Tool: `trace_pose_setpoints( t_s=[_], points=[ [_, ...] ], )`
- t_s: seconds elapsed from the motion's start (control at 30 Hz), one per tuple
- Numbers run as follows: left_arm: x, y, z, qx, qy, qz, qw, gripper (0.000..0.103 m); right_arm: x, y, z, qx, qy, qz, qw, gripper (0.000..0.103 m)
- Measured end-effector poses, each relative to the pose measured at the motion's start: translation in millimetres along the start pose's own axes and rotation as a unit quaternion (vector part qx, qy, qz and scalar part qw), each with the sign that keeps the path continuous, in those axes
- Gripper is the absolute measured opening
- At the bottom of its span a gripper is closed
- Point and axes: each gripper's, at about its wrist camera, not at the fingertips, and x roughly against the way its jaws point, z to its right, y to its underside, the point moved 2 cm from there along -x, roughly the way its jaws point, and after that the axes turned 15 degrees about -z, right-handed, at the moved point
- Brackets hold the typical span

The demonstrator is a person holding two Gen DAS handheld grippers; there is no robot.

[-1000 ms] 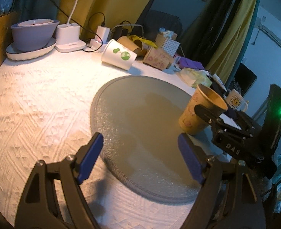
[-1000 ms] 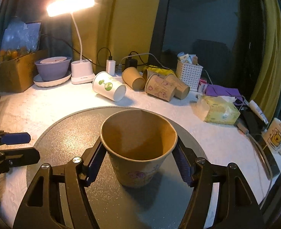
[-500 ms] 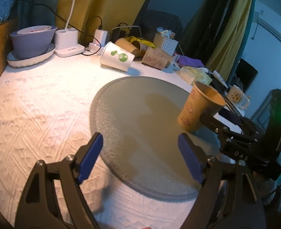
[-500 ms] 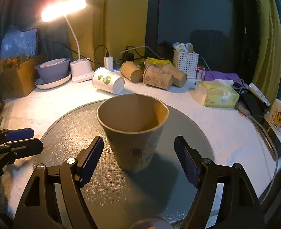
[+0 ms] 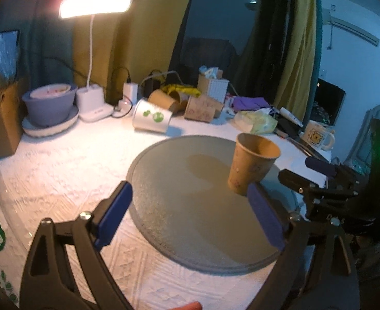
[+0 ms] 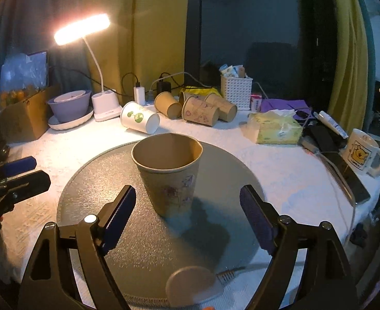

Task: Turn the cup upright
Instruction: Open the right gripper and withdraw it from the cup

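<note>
Two grippers are seen spread wide with nothing between their pads, and the paper cup [image 6: 168, 174] is found standing mouth-up on the round grey mat [image 6: 99, 180], its long axis vertical, or nearly so. From the right wrist view the cup is placed straight ahead of the right gripper [image 6: 187, 217], centred on the gap but a little beyond the blue fingertips [image 6: 120, 213], with no contact shown on either side. From the left wrist view the same cup [image 5: 251, 164] is set to the right and forward of the left gripper [image 5: 190, 214], near the mat's right edge, and the right gripper [image 5: 316, 173] is seen just beside it on that side. The right gripper is therefore judged the nearer of the two and the only one lined up with the cup; the left would have to be swung across the mat to reach it. Since the cup rests on its base with the rim upward, the flip is judged done, and what is left appears to be a clean withdrawal along the gripper's own axis, away from the cup wall. Several other cups [image 6: 200, 109] lie on their sides at the back of the white surface [image 6: 280, 170], near the lamp base [image 6: 106, 106] and a white basket [image 6: 236, 91], well apart from both grippers
</note>
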Motion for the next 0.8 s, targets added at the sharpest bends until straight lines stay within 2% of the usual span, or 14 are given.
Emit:
trace_pose_setpoints(
  t_s=[0.33,0.8],
  points=[
    [36.8,-2.9,21.1,-0.034,-0.018,0.066,0.9971,0.092,35.4,1.8,-1.8,0.0,0.004,0.018,1.0,0.085],
    [70.0,-4.5,46.1,-0.073,-0.029,0.119,0.9898,0.092,80.1,-3.5,-1.3,-0.003,0.0,0.052,0.999,0.085]
  ],
)
